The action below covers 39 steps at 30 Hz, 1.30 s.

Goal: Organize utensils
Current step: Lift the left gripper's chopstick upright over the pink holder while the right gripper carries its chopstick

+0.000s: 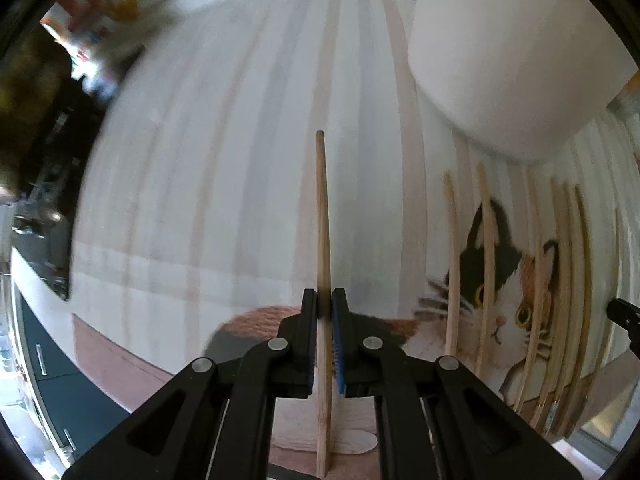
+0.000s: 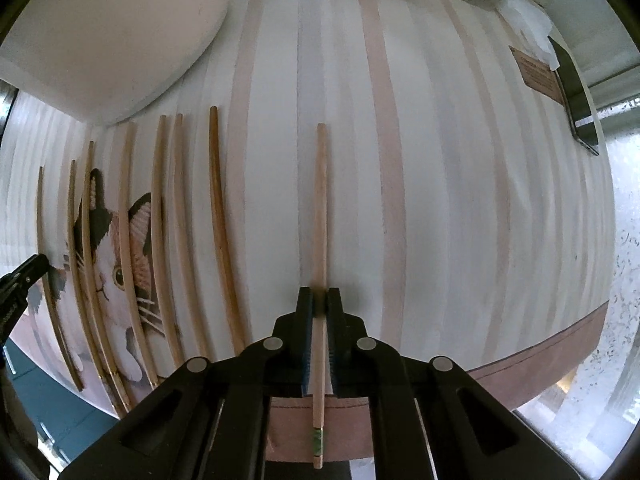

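My left gripper (image 1: pixel 324 300) is shut on a plain wooden chopstick (image 1: pixel 322 220) that points forward over the striped cloth. My right gripper (image 2: pixel 320 300) is shut on a wooden chopstick (image 2: pixel 320 208) with a green band near its back end. Several more chopsticks (image 2: pixel 160 240) lie side by side on the cat picture of the cloth, left of the right gripper; they show in the left wrist view (image 1: pixel 532 280) to the right. The right gripper's tip shows at the far right of the left wrist view (image 1: pixel 624 312).
A large white bowl (image 1: pixel 500 60) stands on the cloth behind the chopsticks; it shows in the right wrist view (image 2: pixel 100 32) at top left. The striped cloth with a cat print (image 2: pixel 440 200) covers the table. A dark flat object (image 2: pixel 576 92) lies at the far right edge.
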Motion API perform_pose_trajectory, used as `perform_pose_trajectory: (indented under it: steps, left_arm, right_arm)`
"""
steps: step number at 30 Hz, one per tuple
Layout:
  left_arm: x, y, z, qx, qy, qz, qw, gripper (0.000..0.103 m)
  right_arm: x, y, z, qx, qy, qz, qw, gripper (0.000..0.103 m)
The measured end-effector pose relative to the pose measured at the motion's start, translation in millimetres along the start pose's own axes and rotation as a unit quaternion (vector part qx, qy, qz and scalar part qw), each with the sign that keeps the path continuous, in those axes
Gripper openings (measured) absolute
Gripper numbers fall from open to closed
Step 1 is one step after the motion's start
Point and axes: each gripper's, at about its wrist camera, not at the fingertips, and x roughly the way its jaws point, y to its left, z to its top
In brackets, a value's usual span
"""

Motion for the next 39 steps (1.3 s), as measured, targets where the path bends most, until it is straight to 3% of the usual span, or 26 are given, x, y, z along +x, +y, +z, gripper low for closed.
perform_pose_trajectory:
  steps: [7, 14, 19, 24, 27, 33, 39]
  left_arm:
    - [-76.3, 11.3, 14.4, -0.034, -0.104, 0.017, 0.9938, 0.005]
    - [-157.5, 35.3, 34.6, -0.086, -0.19, -0.017, 0.9778, 0.005]
    - [-232.4, 46.8, 46.1, -0.133, -0.258, -0.075, 0.954, 0.005]
    - [-297.4, 55.9, 67.1, -0.159, -0.315, -0.132, 0.9261, 0.005]
    - [-321.9, 55.0, 83.9, -0.164, -0.339, -0.153, 0.9138, 0.005]
    - [-327.4, 45.1, 123.3, -0.179, -0.357, -0.175, 0.9, 0.005]
    - [-295.1, 29.3, 167.2, -0.191, -0.357, -0.17, 0.8984, 0.005]
  right_arm:
    - [-51.3, -8.0, -11.6, 0.01, -0.086, 0.013, 0.996, 0.007]
    - [-122.6, -5.8, -10.3, 0.02, -0.183, 0.045, 0.982, 0.007]
    - [-173.8, -23.2, 17.9, 0.035, -0.249, 0.082, 0.965, 0.007]
    - [-245.9, -27.4, 38.7, 0.051, -0.325, 0.129, 0.936, 0.007]
    - [-288.6, -25.1, 58.0, 0.05, -0.365, 0.151, 0.917, 0.007]
    - [-330.2, -12.9, 103.2, 0.058, -0.409, 0.185, 0.892, 0.007]
    - [-334.7, 5.1, 149.6, 0.072, -0.417, 0.205, 0.882, 0.007]
